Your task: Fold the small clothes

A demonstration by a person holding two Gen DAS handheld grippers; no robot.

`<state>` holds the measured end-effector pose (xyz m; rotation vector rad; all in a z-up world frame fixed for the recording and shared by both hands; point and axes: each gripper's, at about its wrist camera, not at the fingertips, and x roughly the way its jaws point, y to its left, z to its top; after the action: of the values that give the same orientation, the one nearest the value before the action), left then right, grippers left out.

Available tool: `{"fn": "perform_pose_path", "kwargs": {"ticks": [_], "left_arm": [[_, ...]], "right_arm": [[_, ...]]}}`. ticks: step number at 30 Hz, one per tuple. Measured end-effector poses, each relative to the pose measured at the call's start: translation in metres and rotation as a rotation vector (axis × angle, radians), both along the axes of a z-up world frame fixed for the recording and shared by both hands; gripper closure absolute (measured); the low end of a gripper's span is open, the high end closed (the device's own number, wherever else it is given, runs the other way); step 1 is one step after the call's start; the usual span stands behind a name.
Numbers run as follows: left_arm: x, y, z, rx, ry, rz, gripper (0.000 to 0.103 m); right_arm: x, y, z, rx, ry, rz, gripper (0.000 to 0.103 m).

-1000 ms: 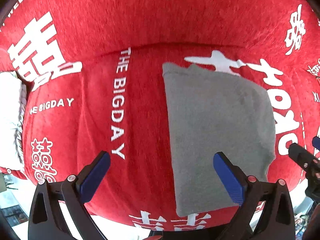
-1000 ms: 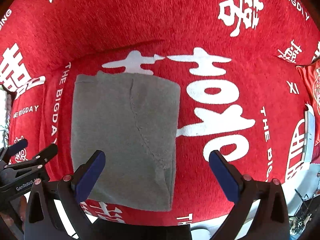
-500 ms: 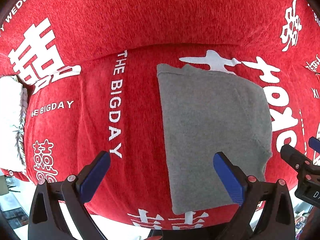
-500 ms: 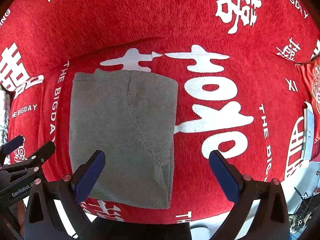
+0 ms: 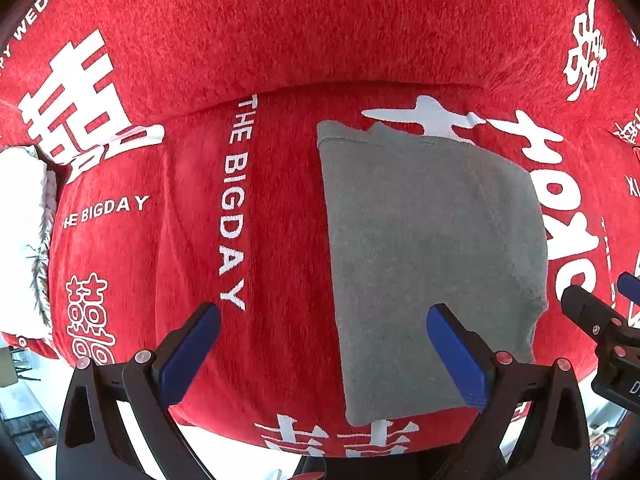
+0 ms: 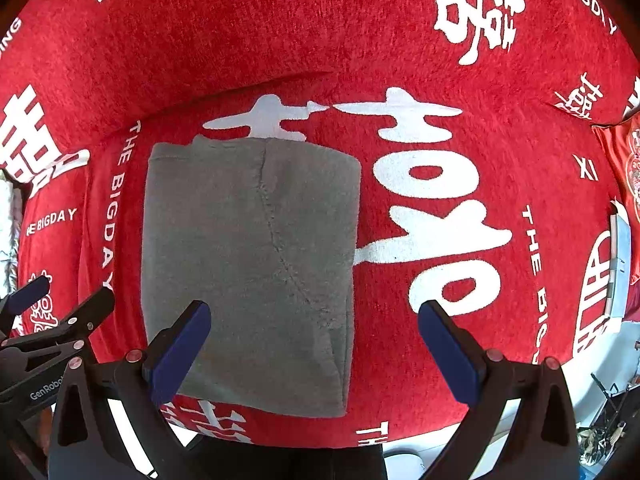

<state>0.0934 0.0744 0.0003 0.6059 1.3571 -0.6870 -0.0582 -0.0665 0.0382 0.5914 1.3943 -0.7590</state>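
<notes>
Two black hand-held grippers with blue-padded fingers sit nearest the cameras, both spread wide and holding nothing. The left gripper point(image 5: 324, 344) hovers over the near left edge of the grey knitted garment point(image 5: 424, 264), one blue finger above the cloth and the other out over bare red fabric to the garment's left. The right gripper point(image 6: 316, 344) hovers over the garment's near right edge in the same way, one finger above the cloth point(image 6: 248, 272) and the other out over the cover to the garment's right.

Beyond the fingers, the garment lies flat as a tidy upright rectangle on the seat of the red plush sofa cover printed with white characters point(image 5: 168, 264). A curved seam runs down its top layer, and a doubled thickness shows along its right edge, so it looks already folded lengthwise. Past the garment's far edge, the cover rises into the sofa back.

My reading is that the lengthwise fold is done and a crosswise fold remains. That next move calls for each gripper to drop onto a near corner, pinch all layers together, then carry the near edge up and over to meet the far edge without dragging the bottom layer.
</notes>
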Motion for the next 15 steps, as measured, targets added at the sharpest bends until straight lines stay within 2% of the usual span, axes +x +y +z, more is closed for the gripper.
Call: {"fn": "perform_pose_path", "kwargs": {"ticks": [15], "left_arm": [[-0.0001, -0.0002, -0.0034, 0.006, 0.007, 0.001, 0.000]], "right_arm": [[0.0010, -0.0008, -0.0032, 0.006, 0.012, 0.001, 0.000]]}}
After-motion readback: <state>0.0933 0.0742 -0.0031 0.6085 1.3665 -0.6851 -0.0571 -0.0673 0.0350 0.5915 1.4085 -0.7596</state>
